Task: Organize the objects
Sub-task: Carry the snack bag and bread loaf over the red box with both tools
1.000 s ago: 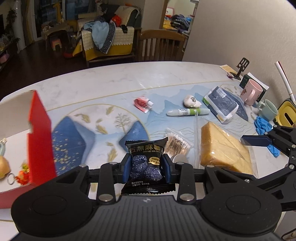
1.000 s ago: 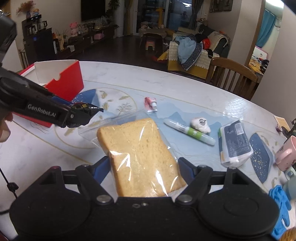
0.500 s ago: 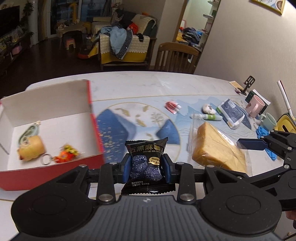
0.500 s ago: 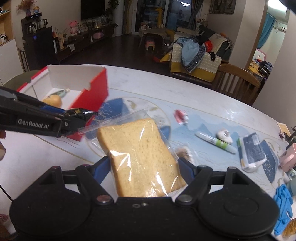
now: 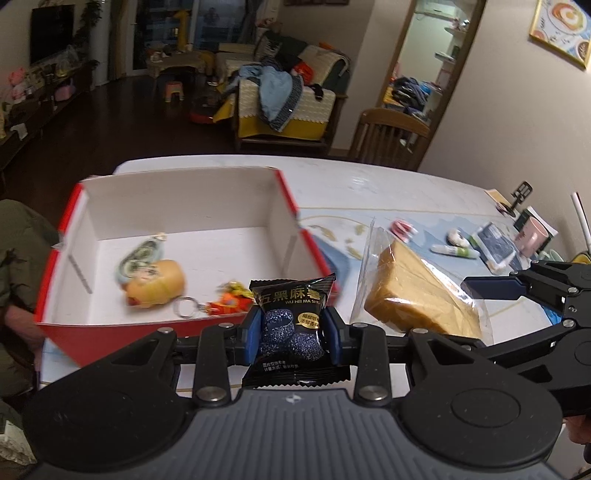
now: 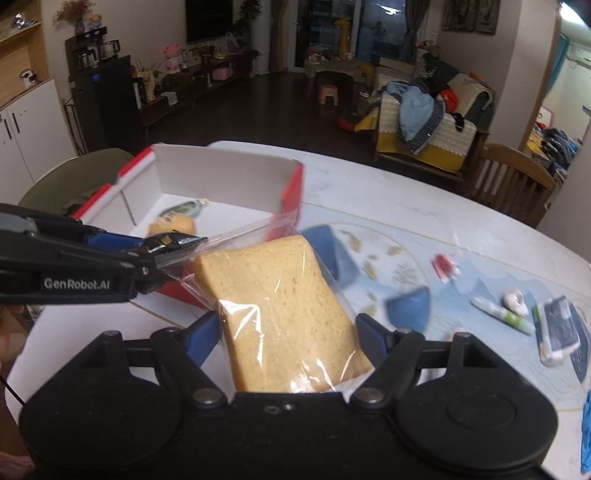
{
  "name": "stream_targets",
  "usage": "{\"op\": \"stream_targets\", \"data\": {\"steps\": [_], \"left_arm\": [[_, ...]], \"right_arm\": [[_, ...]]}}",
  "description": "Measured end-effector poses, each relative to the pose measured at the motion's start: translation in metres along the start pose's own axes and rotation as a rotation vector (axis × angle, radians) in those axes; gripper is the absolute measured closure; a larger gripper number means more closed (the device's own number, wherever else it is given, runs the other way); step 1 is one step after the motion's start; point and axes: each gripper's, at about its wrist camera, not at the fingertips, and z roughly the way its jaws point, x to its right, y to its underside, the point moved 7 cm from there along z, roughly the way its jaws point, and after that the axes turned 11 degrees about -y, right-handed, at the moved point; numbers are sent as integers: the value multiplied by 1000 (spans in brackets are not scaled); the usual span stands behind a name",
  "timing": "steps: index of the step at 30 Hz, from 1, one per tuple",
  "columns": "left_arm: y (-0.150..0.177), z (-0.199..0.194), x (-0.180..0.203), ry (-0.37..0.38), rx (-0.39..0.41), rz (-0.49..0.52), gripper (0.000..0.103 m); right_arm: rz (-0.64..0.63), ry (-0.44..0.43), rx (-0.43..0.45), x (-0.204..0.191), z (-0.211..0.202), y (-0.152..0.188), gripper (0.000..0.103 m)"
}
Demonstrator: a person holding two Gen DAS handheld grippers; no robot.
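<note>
A wooden chair stands at the far edge of the counter. Beyond it, a sofa is heaped with clothes. A small stool sits on the dark floor. A framed picture hangs on the wall.

dark floor, cluttered sofa — wooden chair

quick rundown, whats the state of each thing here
left gripper: shut on snack packet, sealed
right gripper: shut on bagged bread
red box: open, keychains inside
pen: lying on table
pink mug: upright
</note>
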Motion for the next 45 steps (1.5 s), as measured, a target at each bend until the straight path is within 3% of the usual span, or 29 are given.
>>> {"op": "stream_targets", "data": {"steps": [11, 21, 28, 34, 45], "left_arm": [[-19, 9, -73, -85, 24, -35, 69], [-59, 50, -123, -155, 9, -25, 69], [-83, 89, -128, -184, -22, 43, 69], [-93, 126, -120, -183, -57, 87, 69], [-79, 176, -114, -211, -163, 171, 69]], "right_arm": [[-55, -16, -12, -51, 46, -51, 25], [-79, 20, -69, -51, 104, -81, 25], [-108, 52, -126, -45, 148, -88, 25], [-224, 81, -141, -57, 174, -94, 25], [-244, 93, -241, -50, 220, -77, 25]]}}
